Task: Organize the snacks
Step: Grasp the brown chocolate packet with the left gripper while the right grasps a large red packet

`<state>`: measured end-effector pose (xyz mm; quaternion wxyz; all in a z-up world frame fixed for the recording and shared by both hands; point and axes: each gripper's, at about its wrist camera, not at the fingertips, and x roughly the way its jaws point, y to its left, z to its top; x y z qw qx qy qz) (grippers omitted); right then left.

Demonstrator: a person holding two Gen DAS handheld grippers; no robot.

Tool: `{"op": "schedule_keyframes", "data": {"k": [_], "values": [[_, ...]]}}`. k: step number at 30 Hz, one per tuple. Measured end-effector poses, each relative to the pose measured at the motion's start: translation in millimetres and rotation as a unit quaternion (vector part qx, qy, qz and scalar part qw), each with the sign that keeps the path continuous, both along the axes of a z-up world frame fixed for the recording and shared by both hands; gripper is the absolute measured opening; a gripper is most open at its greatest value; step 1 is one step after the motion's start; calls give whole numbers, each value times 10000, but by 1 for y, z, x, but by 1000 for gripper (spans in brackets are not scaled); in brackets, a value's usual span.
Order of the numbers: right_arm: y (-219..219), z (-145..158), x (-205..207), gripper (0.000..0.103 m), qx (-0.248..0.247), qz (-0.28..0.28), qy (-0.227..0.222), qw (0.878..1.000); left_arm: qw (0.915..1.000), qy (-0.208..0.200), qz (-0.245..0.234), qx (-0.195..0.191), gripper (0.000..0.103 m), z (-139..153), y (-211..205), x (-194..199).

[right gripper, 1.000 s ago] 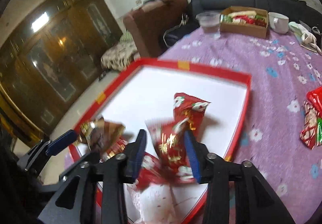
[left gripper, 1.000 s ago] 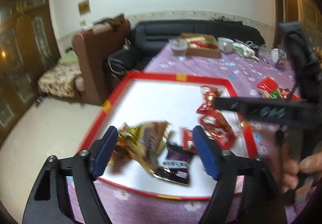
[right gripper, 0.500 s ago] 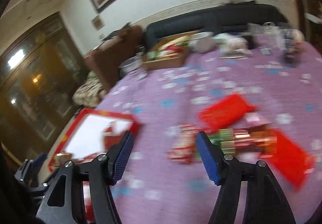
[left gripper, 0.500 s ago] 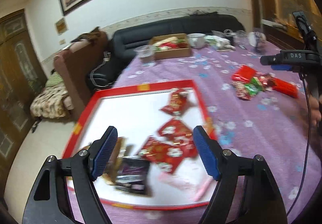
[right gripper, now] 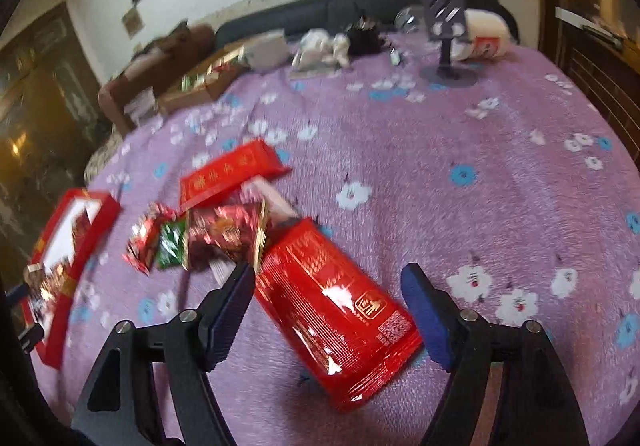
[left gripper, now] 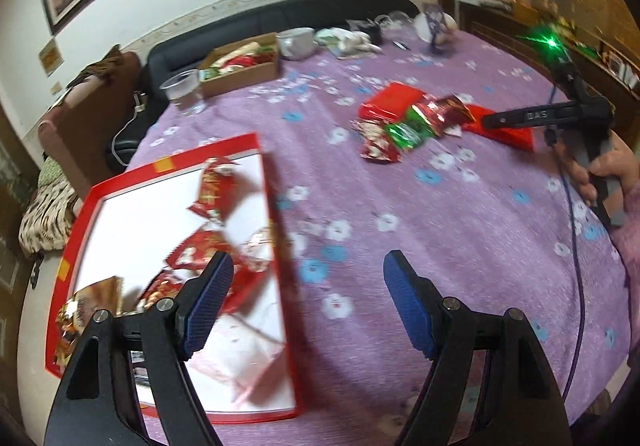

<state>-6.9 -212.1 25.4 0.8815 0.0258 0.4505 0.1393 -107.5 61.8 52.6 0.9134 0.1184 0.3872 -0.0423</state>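
Note:
My right gripper [right gripper: 328, 292] hangs over a large red snack packet [right gripper: 340, 322] that lies flat on the purple cloth between its blue pads. The jaws are opening and the pads do not touch the packet. Beyond it lie a dark red foil packet [right gripper: 228, 230], a green packet [right gripper: 172, 242] and a flat red packet [right gripper: 232, 173]. My left gripper [left gripper: 308, 300] is open and empty above the right rim of the red tray [left gripper: 276, 221]. The tray holds red packets [left gripper: 212, 189] and a gold one [left gripper: 80, 310]. The loose pile [left gripper: 408, 121] lies further right.
At the table's far side stand a cardboard box of snacks [left gripper: 240, 69], a plastic cup [left gripper: 182, 87], a white bowl [left gripper: 296, 41], a phone stand [right gripper: 444, 41] and a white tub [right gripper: 488, 37]. A black sofa [left gripper: 280, 17] and a brown armchair [left gripper: 92, 93] stand behind.
Both grippers swung right, away from the tray. The right one left its red packet in the tray, widened its jaws and now hangs over the loose pile.

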Motion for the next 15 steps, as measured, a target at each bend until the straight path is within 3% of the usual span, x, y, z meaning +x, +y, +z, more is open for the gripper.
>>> {"op": "schedule_keyframes", "data": {"k": [5, 7, 8, 9, 13, 15], "values": [[16, -1, -11, 83, -223, 369, -47, 9991, 9986, -12, -362, 393, 78, 5, -22, 10], [27, -3, -14, 77, -678, 364, -122, 9970, 9968, -87, -524, 590, 78, 11, -31, 20], [32, -2, -16, 62, -894, 360, -190, 9952, 9959, -126, -577, 690, 78, 12, -35, 26], [31, 0, -17, 52, -782, 343, -158, 9962, 9946, -187, -626, 806, 78, 15, -40, 31], [22, 3, -12, 51, -668, -56, -47, 9977, 9855, -571, -991, 1253, 78, 25, -65, 57], [4, 6, -7, 51, -223, -398, 115, 9989, 9789, -720, -1301, 1401, 78, 28, -79, 68]]}}
